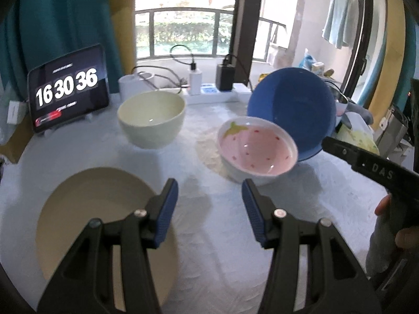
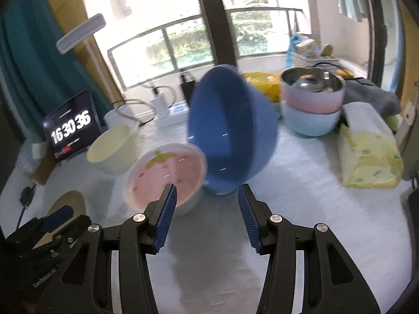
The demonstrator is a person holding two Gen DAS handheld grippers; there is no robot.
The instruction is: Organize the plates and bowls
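1. Bowls here look like glazed ceramic: stiff, slick and breakable, probably fairly heavy; my guess is a pinch across the rim wall holds best.
2. Left gripper [image 1: 209, 196] jaws stand apart, empty, above the cloth-covered table [image 1: 209, 248], beside the tan plate [image 1: 99, 209].
3. Right gripper [image 2: 207, 201] jaws also stand apart with nothing between them.
4. Blue bowl [image 2: 230, 136] sits tilted, its rim leaning on the pink strawberry bowl [image 2: 167, 175]; both are empty.
5. Cream bowl [image 1: 152, 117] stands upright near the tablet clock [image 1: 68, 86], empty.
6. At the back, a stack of pastel bowls [image 2: 311, 104] is topped by a metal-lined one; what lies in it is unclear.
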